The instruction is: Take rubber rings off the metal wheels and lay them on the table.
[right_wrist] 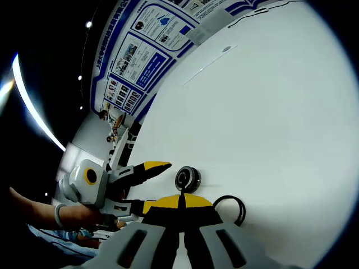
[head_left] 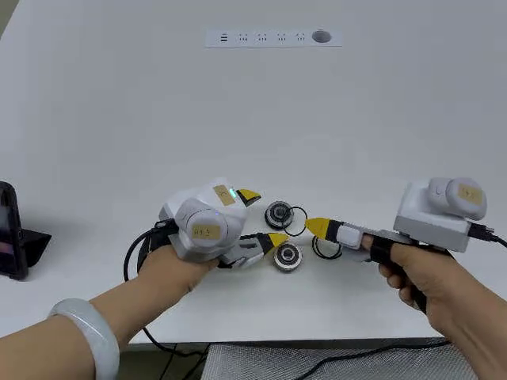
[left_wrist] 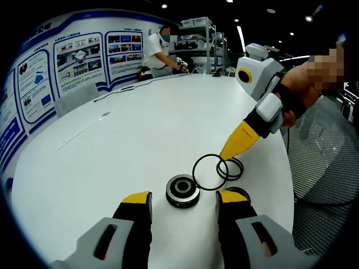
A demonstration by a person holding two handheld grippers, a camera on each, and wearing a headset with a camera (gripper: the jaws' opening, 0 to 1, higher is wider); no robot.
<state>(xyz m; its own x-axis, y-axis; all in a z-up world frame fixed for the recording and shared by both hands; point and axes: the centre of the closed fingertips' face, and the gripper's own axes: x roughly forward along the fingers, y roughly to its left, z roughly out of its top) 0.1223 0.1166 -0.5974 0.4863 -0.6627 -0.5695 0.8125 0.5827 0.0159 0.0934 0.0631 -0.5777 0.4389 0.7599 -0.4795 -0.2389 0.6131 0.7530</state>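
White and bare, the tabletop [head_left: 158,119] looks smooth enough for a wheel to skate away under a sideways tug, since nothing would hold the wheels down but the grippers. It runs long through a room with poster boards [left_wrist: 73,56] on the wall, and a power strip [head_left: 273,37] lies at its far side.

The left gripper [head_left: 264,215] has its fingers spread, one on each side of the far wheel [head_left: 279,212], not yet closed on it. If they close off-centre, the wheel may squirt out.

The right gripper [head_left: 310,227] has its fingers pressed together, with the tip at the edge of a loose ring [left_wrist: 193,168] lying just beside that wheel. Whether it nips the ring I cannot tell. A thin ring could slip from so fine a hold, or flick into the pile of rings [head_left: 326,248] below the gripper.

The near wheel [head_left: 287,255] sits just beside the left gripper's lower finger, where it could be knocked.
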